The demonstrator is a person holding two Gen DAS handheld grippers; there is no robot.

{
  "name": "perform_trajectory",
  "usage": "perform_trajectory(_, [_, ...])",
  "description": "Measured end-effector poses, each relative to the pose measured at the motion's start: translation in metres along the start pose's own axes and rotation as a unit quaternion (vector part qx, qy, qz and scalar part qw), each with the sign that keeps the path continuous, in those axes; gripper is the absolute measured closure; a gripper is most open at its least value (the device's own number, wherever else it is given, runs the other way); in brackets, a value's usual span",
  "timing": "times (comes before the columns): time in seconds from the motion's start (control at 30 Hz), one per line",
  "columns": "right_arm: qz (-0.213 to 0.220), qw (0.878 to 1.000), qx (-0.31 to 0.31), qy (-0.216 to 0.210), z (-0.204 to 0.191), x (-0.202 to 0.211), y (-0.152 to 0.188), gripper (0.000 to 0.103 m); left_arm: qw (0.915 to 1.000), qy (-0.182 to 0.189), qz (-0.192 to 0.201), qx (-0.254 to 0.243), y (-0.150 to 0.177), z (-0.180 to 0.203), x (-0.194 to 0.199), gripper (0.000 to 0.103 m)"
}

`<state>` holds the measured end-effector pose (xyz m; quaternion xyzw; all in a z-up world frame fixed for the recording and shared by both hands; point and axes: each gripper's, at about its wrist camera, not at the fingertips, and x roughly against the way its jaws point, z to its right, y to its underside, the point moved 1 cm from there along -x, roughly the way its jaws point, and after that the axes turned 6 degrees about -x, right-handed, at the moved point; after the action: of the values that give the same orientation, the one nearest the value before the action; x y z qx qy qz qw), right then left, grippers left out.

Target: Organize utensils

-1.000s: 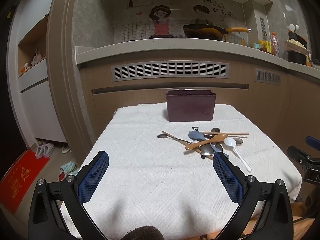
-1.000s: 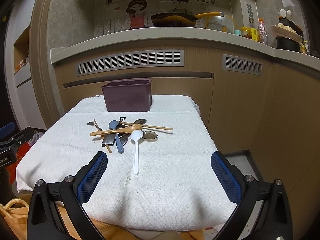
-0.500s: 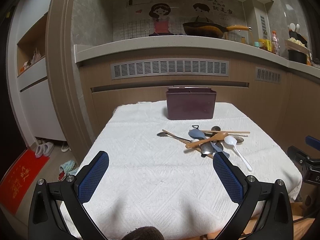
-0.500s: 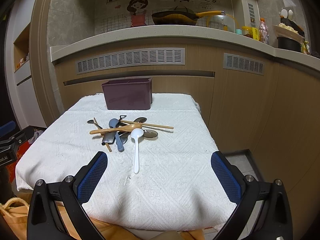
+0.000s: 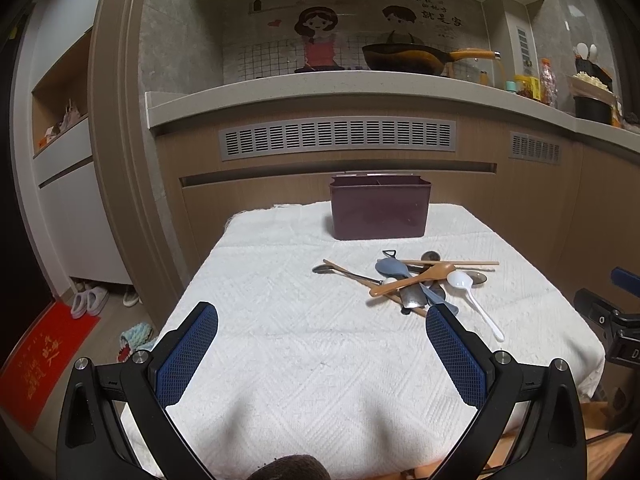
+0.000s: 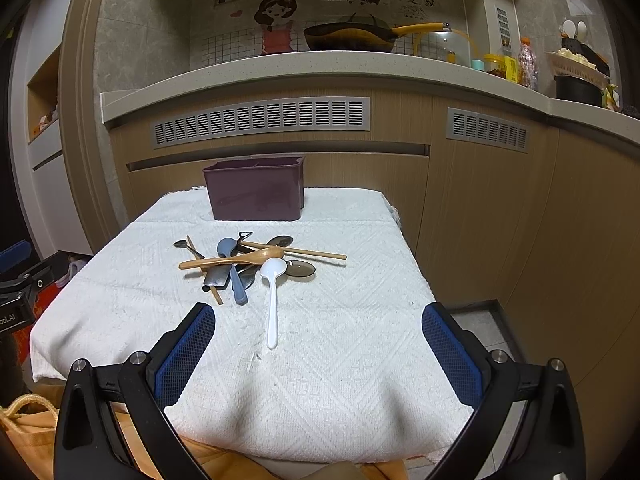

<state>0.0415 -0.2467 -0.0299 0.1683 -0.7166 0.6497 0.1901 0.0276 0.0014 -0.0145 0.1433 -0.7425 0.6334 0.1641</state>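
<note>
Several utensils lie heaped on the towel-covered worktop (image 6: 340,360), around its middle and toward the far edge, just in front of the dark purple bin (image 6: 256,192) that stands at that edge. On top lies a wooden spoon (image 6: 232,261), crossing a grey-blue spoon (image 6: 234,276), chopsticks (image 6: 296,251) and some metal pieces beneath. A white plastic spoon (image 6: 273,300) rests at the side of the heap, its long handle pointing toward the near edge.

That white spoon looks light, stiff and rather slick, so I judge mid-handle the best hold, where it lies clear of the rest. The wooden spoon should be light and less slippery, though lifting it may disturb what it rests on.

Both tongs are spread wide and hold nothing. The right tongs (image 6: 318,342) hover over the near edge, with the white handle's tip almost between their pads. The left tongs (image 5: 322,350) hang nearer the left edge, the heap ahead and to their right.
</note>
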Motion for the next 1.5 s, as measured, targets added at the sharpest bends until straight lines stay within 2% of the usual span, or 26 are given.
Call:
perform_trajectory(0.97, [0.005,1.000,0.008,-0.007,-0.003,-0.001,-0.004,0.000,0.9997,0.006,0.006,-0.021,-0.008,0.006,0.001,0.000])
perform_trajectory(1.3, [0.040,0.999,0.013,-0.008,-0.004,-0.015,-0.031,0.000,0.9998,0.017,-0.014,-0.003,-0.040,-0.002,-0.031,0.000])
perform_trajectory(1.5, [0.064,0.996,0.067,0.013,-0.018,-0.034,-0.056,0.000,0.9997,0.014,-0.017,-0.007,-0.061,-0.004,-0.061,0.000])
